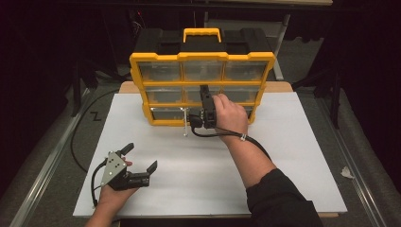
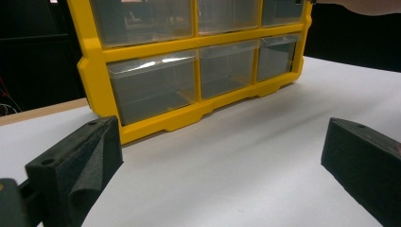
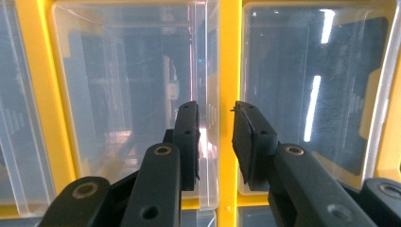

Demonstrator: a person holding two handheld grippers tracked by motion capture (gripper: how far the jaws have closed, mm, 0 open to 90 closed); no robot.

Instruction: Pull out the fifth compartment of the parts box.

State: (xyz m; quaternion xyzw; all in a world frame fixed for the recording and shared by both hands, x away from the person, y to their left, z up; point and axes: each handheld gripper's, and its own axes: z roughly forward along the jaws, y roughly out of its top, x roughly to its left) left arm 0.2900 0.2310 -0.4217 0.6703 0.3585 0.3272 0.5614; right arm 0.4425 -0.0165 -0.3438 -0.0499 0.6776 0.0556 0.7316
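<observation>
Clear plastic drawer (image 3: 137,104) in middle row of yellow organiser (image 1: 202,56), upright at far edge of white worktop (image 1: 213,165). Likely light, stiff, slick-walled; best taken by thin front edge. Contents hard to tell through glare; lower drawers look empty. Right gripper (image 3: 215,142) against organiser front, jaws nearly clenched astride drawer's side wall. Left gripper (image 1: 140,158) well in front of organiser, jaws released, holding nothing.

Glossy yellow plastic organizer (image 1: 202,57), clear drawers (image 3: 132,94), matt white tabletop (image 1: 198,170)
</observation>
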